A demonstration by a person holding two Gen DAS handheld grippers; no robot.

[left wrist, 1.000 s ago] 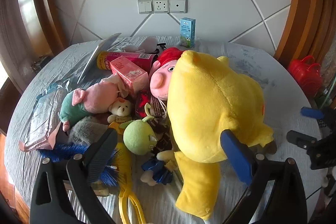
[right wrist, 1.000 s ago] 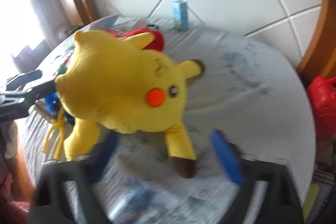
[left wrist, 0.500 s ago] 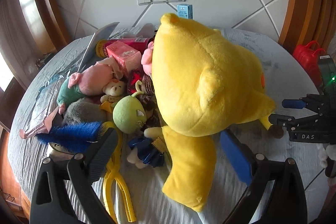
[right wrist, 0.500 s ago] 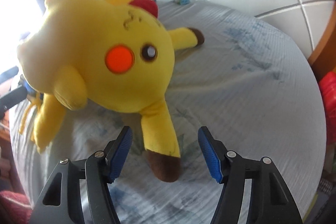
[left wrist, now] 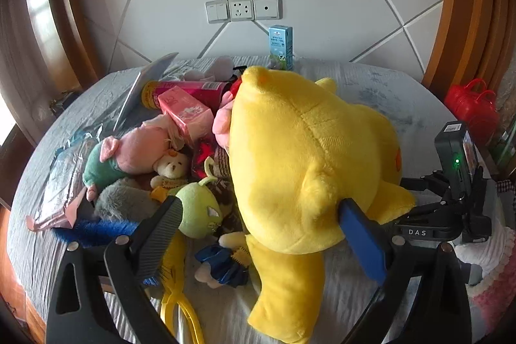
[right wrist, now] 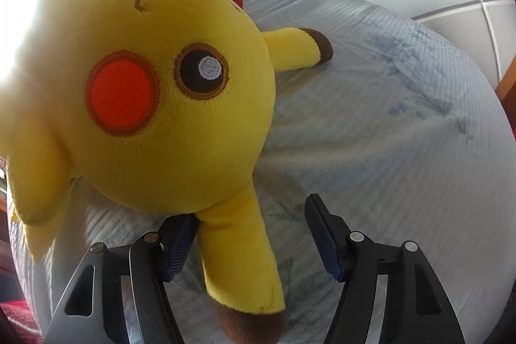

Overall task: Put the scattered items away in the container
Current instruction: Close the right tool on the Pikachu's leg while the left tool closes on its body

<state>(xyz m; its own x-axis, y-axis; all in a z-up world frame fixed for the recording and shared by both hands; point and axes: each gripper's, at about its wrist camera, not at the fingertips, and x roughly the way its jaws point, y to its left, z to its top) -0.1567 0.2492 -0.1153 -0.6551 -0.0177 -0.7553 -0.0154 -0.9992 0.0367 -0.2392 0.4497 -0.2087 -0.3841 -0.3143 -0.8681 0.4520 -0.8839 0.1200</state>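
A big yellow plush (left wrist: 309, 163) with a red cheek lies on the grey cloth of the round table (right wrist: 387, 124), leaning against a heap of small toys. My left gripper (left wrist: 261, 203) is open wide around its rear: the blue pad (left wrist: 358, 231) touches the plush, while the black pad (left wrist: 161, 224) stands apart from it beside a green ball toy (left wrist: 200, 208). My right gripper (right wrist: 248, 215) straddles the brown-tipped ear (right wrist: 238, 253). Its jaws are opening, the left one close against the ear and the right one clear of it.
The heap holds a pink pig plush (left wrist: 138, 147), a small bear (left wrist: 171, 166), a pink box (left wrist: 187, 112), a blue brush (left wrist: 93, 231) and yellow tongs (left wrist: 180, 305). A milk carton (left wrist: 281, 47) stands by the wall. A red bag (left wrist: 471, 105) sits beyond the table's right edge.
My right gripper has come down close to the plush's head, its jaws have narrowed, and the ear now lies between them. In the left view the plush has tilted up and shifted.
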